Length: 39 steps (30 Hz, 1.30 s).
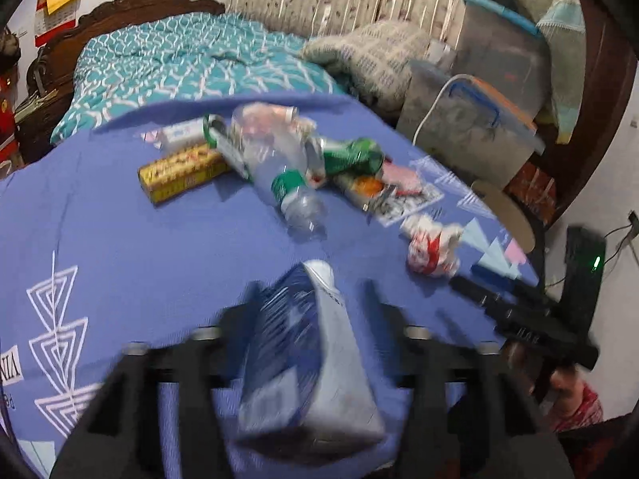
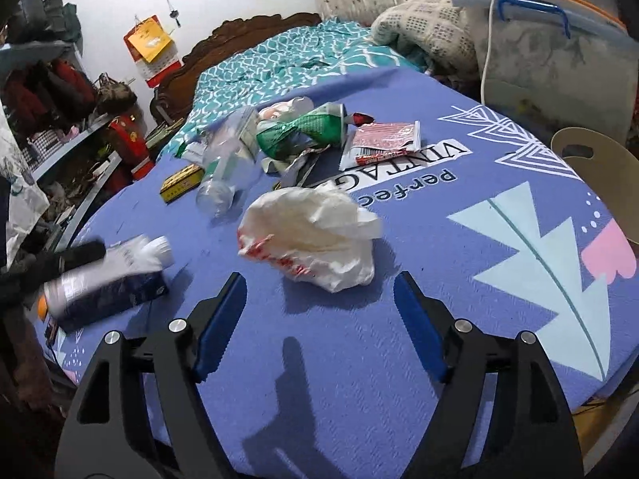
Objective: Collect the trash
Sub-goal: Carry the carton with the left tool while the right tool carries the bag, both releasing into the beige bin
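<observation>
Two claws work over a bed covered by a purple printed sheet. The left claw has a dark blue and white carton between its blurred black fingers, which sit against the carton's two sides, so it has hold of it; the jaws stand about half apart around the carton. In the right wrist view the same carton shows at the near left, tilted, just above the sheet. The right claw stands wide apart with nothing between its blue pads; it points at a crumpled white plastic bag with red print, which lies on the sheet just beyond the fingertips, not touched. Farther off lies a heap of trash: a clear plastic bottle with a green label, a crushed green can, a yellow box to the left, and a red and white wrapper to the right. Beyond the sheet a teal quilt covers the far end of the bed
</observation>
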Each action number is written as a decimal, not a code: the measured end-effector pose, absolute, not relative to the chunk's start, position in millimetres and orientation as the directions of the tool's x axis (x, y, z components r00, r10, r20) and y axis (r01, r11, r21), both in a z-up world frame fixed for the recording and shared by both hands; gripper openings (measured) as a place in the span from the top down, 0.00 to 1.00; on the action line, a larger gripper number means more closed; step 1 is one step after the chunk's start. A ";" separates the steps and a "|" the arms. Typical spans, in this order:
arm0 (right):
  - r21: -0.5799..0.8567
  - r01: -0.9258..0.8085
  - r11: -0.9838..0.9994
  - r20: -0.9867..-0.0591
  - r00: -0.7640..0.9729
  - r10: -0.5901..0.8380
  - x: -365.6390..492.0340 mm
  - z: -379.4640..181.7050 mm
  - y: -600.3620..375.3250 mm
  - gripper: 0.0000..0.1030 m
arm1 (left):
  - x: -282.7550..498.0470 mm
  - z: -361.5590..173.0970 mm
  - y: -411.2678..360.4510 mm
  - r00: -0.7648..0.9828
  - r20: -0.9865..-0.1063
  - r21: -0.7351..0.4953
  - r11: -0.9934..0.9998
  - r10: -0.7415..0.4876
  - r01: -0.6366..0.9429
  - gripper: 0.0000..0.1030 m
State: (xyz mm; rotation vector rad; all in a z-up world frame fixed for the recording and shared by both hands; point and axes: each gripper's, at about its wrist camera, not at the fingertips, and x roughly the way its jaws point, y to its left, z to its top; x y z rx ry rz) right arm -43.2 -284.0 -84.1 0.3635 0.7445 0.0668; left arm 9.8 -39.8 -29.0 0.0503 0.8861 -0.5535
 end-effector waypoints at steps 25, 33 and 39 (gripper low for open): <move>0.320 0.200 0.926 -0.594 0.804 0.032 -44.2 -74.0 -330.1 0.69 | 15.3 -35.5 -113.0 0.341 -0.764 -0.190 0.695 -0.548 0.693 0.53; 0.423 0.493 0.760 -0.575 0.794 -0.196 -90.7 -78.0 -471.5 0.69 | 48.4 -34.4 -309.6 0.070 -0.744 -0.282 0.407 -0.665 0.869 0.53; 0.403 0.599 0.692 -0.646 0.722 -0.249 -80.6 -97.8 -535.0 0.37 | 58.6 -59.3 -432.4 -0.036 -0.783 -0.303 0.330 -0.621 0.894 0.45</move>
